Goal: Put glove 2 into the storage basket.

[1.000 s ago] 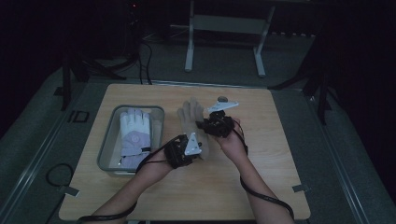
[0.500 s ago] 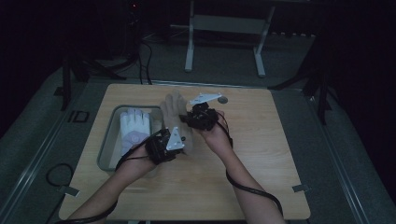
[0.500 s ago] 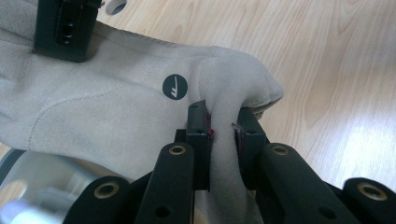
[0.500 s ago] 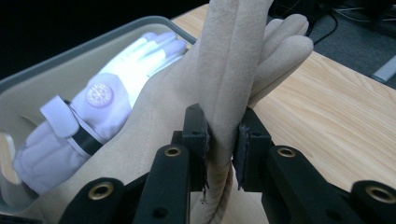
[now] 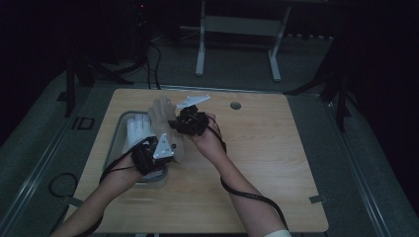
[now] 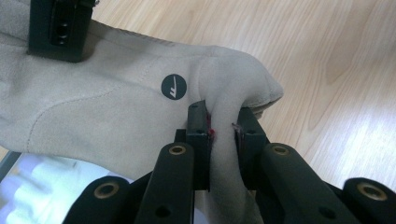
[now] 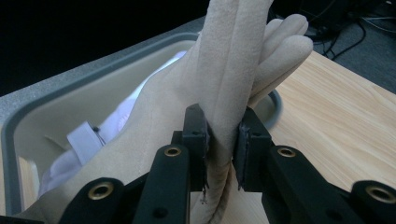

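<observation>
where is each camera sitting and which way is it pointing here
High view: fixed above the person's side, looking forward and down on the table; both forearms enter from the bottom, left tongs, right tongs.
Left gripper view: rides the left tongs, looking along its jaws clamped on the beige glove.
Right gripper view: rides the right tongs, facing the glove's fingers and the grey tray.
Shared: every view shows the glove; all show the white glove in the tray.
</observation>
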